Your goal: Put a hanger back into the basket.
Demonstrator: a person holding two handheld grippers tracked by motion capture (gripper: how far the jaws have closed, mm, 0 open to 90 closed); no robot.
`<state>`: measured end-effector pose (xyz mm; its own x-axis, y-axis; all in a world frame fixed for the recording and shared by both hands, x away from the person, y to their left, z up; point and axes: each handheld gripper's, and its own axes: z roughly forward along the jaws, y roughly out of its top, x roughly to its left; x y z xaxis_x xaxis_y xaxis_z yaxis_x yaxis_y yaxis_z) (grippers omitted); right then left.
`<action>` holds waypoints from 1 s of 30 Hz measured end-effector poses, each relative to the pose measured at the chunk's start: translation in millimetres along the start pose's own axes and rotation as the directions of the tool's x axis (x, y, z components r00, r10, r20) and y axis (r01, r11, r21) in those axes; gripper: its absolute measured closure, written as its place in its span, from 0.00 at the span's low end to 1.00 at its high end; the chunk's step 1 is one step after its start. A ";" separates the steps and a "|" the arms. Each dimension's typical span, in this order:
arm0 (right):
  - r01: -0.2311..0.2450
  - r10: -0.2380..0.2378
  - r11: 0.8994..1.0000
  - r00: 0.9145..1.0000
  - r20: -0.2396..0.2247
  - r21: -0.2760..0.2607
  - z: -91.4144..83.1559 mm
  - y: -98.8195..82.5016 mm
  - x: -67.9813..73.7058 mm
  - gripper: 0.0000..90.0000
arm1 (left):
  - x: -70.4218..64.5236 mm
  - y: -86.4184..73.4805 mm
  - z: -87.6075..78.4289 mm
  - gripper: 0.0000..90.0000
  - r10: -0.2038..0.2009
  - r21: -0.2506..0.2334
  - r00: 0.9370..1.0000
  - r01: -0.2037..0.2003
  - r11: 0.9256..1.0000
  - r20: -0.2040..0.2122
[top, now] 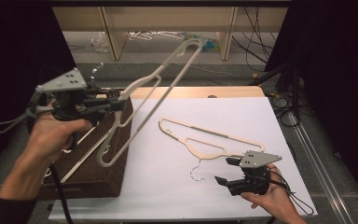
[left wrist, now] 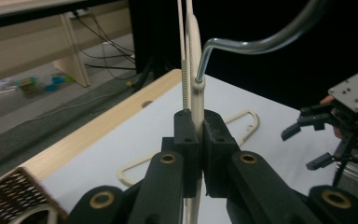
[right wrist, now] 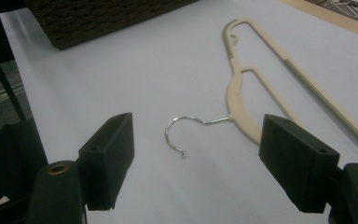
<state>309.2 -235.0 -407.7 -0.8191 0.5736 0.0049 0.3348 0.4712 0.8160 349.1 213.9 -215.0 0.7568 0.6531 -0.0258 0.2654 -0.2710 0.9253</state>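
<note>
High view: left tongs clamped on a cream hanger near its neck, held in the air over the wicker basket, frame slanting up and away toward the far edge. Long lever on a small pinch — likely to swing or twist in the grip. Low end hangs just beside the basket rim; could snag there or on the hangers lying in the basket. Second hanger flat on the white desk, hook toward the near edge. Right tongs wide, just beside that hook, not touching.

Left gripper view: jaws closed on the thin edge of the held hanger, metal hook curving off right. Contact strip narrow — slip risk if the hand tilts more. Right tongs visible farther off at right, well apart, so no clash yet.

Right gripper view: jaws spread wide, empty, framing the second hanger's hook and neck on the desk. Wire hook thin and flat on a smooth sheet — pads may close over it and miss, or push the hanger away. Neck looks the safer bite.
</note>
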 end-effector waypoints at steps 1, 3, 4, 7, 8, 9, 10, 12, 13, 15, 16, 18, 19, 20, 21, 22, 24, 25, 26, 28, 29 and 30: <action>-0.004 0.004 1.000 1.000 -0.001 0.003 0.0 -0.3 -0.1 0.31 | 5.4 0.9 -7.6 0.95 0.008 -0.003 1.000 -0.008 1.000 -0.025; -0.006 0.006 1.000 1.000 0.005 0.003 0.4 -0.9 -0.1 0.31 | 12.7 -0.5 -16.6 0.95 0.013 0.013 0.998 -0.012 1.000 -0.059; -0.009 0.008 1.000 1.000 0.003 0.005 0.4 -1.1 0.1 0.31 | 18.4 -3.6 -22.1 0.95 0.004 0.024 0.997 -0.002 1.000 -0.080; -0.003 0.003 1.000 1.000 0.004 0.009 1.3 -1.7 -0.1 0.31 | 32.6 -14.4 -31.8 0.95 -0.003 0.047 0.992 0.009 0.999 -0.127; -0.003 0.003 1.000 1.000 0.003 0.008 1.4 -1.6 -0.2 0.31 | 35.3 -19.6 -34.7 0.95 -0.041 0.062 0.989 0.050 0.997 -0.142; -0.002 0.002 1.000 1.000 0.001 0.008 1.6 -2.0 -0.3 0.31 | 46.0 -27.6 -38.0 0.95 -0.021 0.071 0.986 0.033 0.997 -0.163; -0.008 0.008 1.000 1.000 0.000 0.010 1.6 -2.2 -0.1 0.31 | 46.0 -27.6 -38.0 0.95 -0.021 0.071 0.986 0.033 0.997 -0.163; -0.006 0.006 1.000 1.000 0.001 0.011 1.9 -2.4 -0.7 0.30 | 61.8 -42.2 -40.5 0.95 -0.002 0.092 0.980 0.021 0.995 -0.198; -0.008 0.008 1.000 1.000 0.002 0.013 1.8 -2.6 -0.8 0.30 | 62.9 -46.3 -41.6 0.95 -0.028 0.106 0.977 0.052 0.993 -0.213; -0.003 0.003 1.000 1.000 0.004 0.010 2.1 -2.8 -1.3 0.30 | 67.3 -52.4 -41.7 0.95 -0.035 0.116 0.974 0.063 0.991 -0.222; -0.005 0.005 1.000 1.000 -0.001 0.015 2.5 -3.3 -1.5 0.30 | 72.2 -57.7 -42.4 0.95 -0.023 0.132 0.970 0.056 0.990 -0.241; -0.006 0.006 1.000 1.000 0.001 0.014 2.7 -3.5 -1.4 0.30 | 78.0 -65.5 -41.9 0.95 -0.021 0.150 0.969 0.060 0.987 -0.246; -0.006 0.006 1.000 1.000 0.001 0.015 2.9 -3.8 -1.4 0.30 | 82.2 -70.3 -42.6 0.95 -0.010 0.175 0.968 0.056 0.983 -0.252; -0.008 0.008 1.000 1.000 -0.004 0.020 3.0 -4.0 -1.6 0.30 | 85.2 -75.1 -43.2 0.95 -0.022 0.186 0.966 0.072 0.980 -0.259; -0.006 0.006 1.000 1.000 -0.002 0.021 3.1 -4.3 -1.8 0.30 | 87.8 -77.9 -44.0 0.95 -0.016 0.199 0.965 0.070 0.978 -0.261; -0.006 0.006 1.000 1.000 -0.002 0.021 3.1 -4.3 -1.8 0.30 | 89.2 -81.0 -43.4 0.95 -0.029 0.194 0.963 0.083 0.978 -0.269; -0.007 0.007 1.000 1.000 -0.002 0.022 2.9 -4.5 -1.7 0.30 | 96.6 -88.2 -47.5 0.95 0.008 0.253 0.963 0.063 0.965 -0.271; -0.008 0.008 1.000 1.000 -0.001 0.022 2.9 -4.7 -1.9 0.30 | 98.1 -90.8 -47.9 0.95 0.008 0.261 0.962 0.066 0.963 -0.272; -0.008 0.008 1.000 1.000 -0.001 0.022 3.0 -4.7 -1.9 0.30 | 98.5 -95.8 -46.1 0.95 -0.017 0.244 0.958 0.090 0.965 -0.286; -0.006 0.006 1.000 1.000 -0.001 0.022 3.3 -5.3 -1.8 0.30 | 101.7 -101.9 -46.4 0.95 -0.009 0.268 0.958 0.088 0.959 -0.286; -0.006 0.006 1.000 1.000 -0.001 0.023 3.4 -5.4 -1.8 0.30 | 103.1 -104.7 -46.6 0.95 -0.006 0.278 0.958 0.090 0.956 -0.288; -0.005 0.005 1.000 1.000 -0.001 0.022 3.5 -5.4 -1.9 0.30 | 105.5 -106.8 -48.4 0.95 0.016 0.307 0.959 0.074 0.949 -0.281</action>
<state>310.6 -236.2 -414.2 -0.8178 0.5754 0.0094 0.3492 0.4832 0.8029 371.6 345.9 -298.3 0.5623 0.8212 0.0966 0.4909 -0.4256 0.7602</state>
